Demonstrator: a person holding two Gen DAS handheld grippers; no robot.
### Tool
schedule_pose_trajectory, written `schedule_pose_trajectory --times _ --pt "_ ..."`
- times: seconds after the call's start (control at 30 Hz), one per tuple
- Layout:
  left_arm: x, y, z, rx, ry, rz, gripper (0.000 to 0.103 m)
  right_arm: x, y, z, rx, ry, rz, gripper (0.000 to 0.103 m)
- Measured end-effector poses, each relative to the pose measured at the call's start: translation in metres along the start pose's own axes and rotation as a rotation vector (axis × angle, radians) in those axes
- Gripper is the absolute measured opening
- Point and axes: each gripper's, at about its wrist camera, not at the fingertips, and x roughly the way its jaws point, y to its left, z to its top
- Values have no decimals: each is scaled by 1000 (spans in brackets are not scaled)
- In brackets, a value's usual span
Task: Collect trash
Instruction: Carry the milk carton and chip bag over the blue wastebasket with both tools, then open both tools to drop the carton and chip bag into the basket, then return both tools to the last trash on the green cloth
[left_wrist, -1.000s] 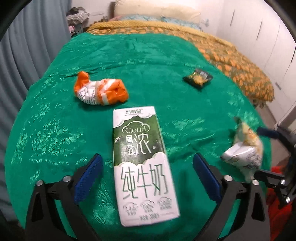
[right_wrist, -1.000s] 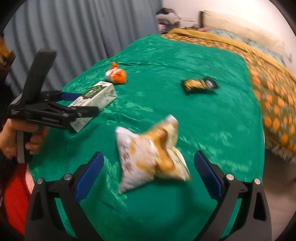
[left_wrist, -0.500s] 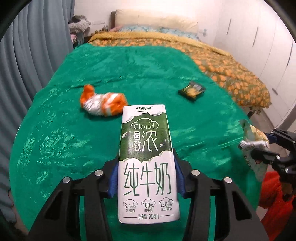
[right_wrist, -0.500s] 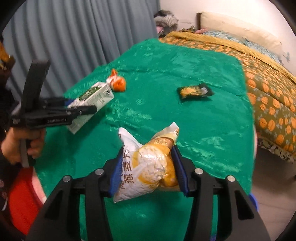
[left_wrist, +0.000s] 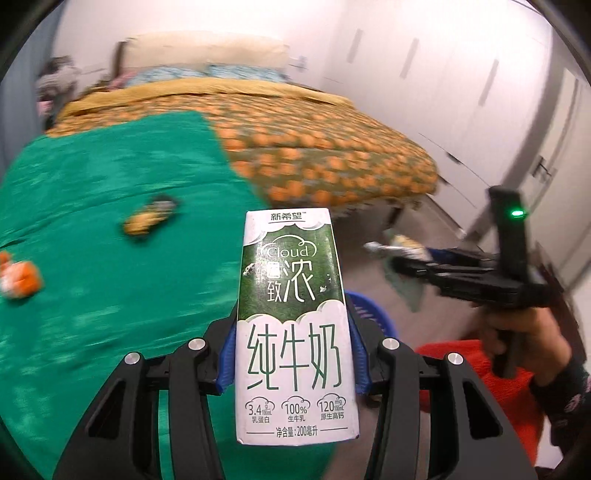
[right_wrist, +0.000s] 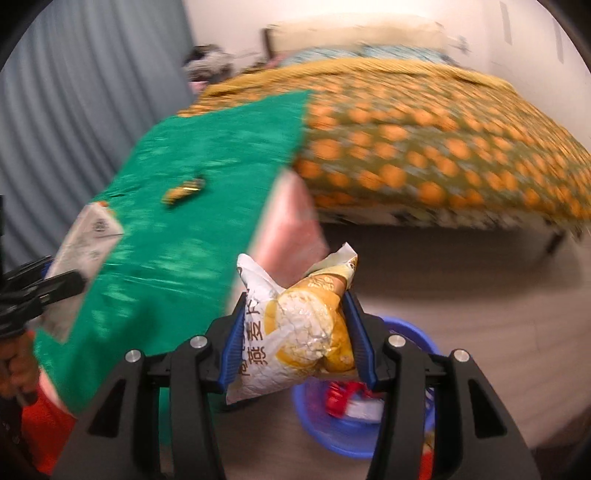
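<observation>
The milk carton (left_wrist: 295, 325) is squeezed by the left gripper (left_wrist: 293, 354), the snack bag (right_wrist: 295, 332) by the right gripper (right_wrist: 299, 339) (both gripped tight); each should be let go only right above the blue basin (right_wrist: 413, 334).

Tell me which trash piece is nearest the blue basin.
The snack bag, held in the right gripper just above the basin. The milk carton and both wrappers are back over the green cover.

A glossy printed paperboard milk carton (left_wrist: 295, 325) is catching light; the crinkled foil snack bag (right_wrist: 299, 332) is gleaming; the green cloth (left_wrist: 110, 295) is shimmering like satin; the basin (right_wrist: 369, 428) is looking smooth plastic.
</observation>
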Motion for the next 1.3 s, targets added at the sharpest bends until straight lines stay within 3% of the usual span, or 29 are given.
schedule_pose_trajectory --times 0.1,0.3,0.67,0.7,0.73,0.77,0.87,1.0,1.17,1.3 --pt "34 -40 6 14 38 -57 48 9 -38 -14 88 16 -35 49" --pt "99 -93 3 31 123 -80 48 25 -96 -25 262 52 -34 49" --pt "186 -112 -9 3 216 -63 50 38 -133 -27 407 58 -17 52" --pt "192 -111 -10 1 216 -61 56 38 -136 -28 427 52 -18 58" --pt "200 -110 -11 -3 217 -54 65 36 -139 -27 447 36 -14 76" --pt "210 -108 -12 -14 222 -46 81 32 -142 -27 464 17 -18 80" --pt "225 -103 -15 -49 236 -52 81 22 -147 -24 480 -19 -17 80" --pt "208 -112 -9 -37 196 -83 81 8 -149 -20 468 -71 -45 81" --pt "149 -118 1 -16 89 -109 88 -1 -140 -15 442 -114 -68 87" --pt "93 -106 4 11 -16 -24 92 -13 -108 -8 323 -188 -91 88"
